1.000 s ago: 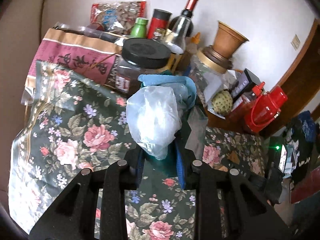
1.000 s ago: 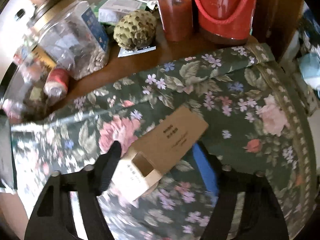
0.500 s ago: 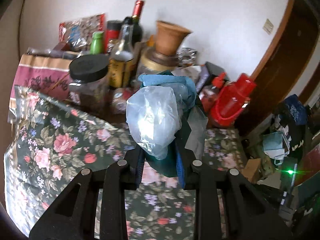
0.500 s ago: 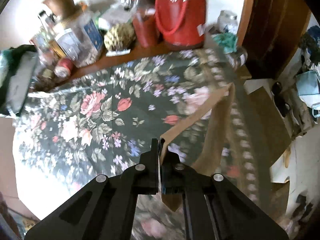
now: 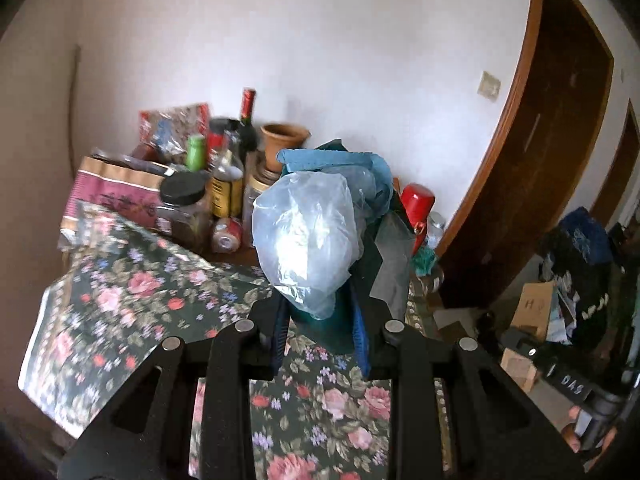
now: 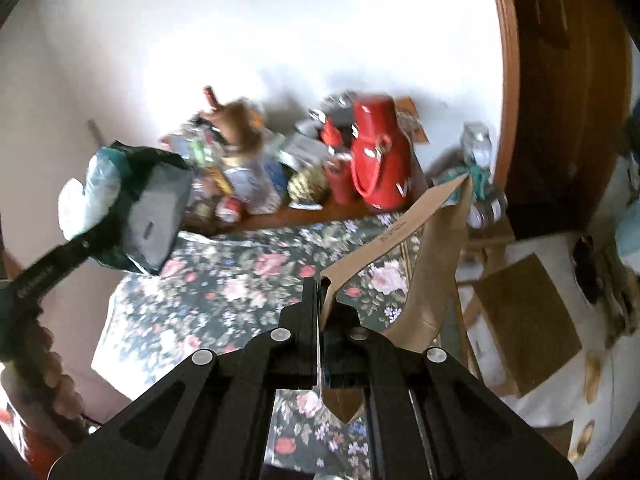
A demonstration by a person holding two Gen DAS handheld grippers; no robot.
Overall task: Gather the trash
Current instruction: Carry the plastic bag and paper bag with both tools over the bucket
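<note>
My left gripper (image 5: 320,328) is closed partway on a wad of bags (image 5: 308,240), clear plastic over teal; the wad bulges up from the jaws toward twelve o'clock in the left view. It looks feather-light and soft, so it will squash rather than resist, and the film is slick. I judge the hold is best low on the bunched neck, where the layers are thickest, not on the puffed top.

My right gripper (image 6: 321,304) is pinched fully together on the flattened corner of a brown carton (image 6: 432,248), which slants away toward one o'clock in the right view. Card is stiff but thin; held by one edge it can hinge or tear, and it may swing. A deeper bite across a fold would carry it better.

Both loads hang above the floral cloth (image 6: 240,280) of the table. The bottles, jars and red jug (image 6: 380,160) stand at twelve o'clock against the wall, well clear of either load.
</note>
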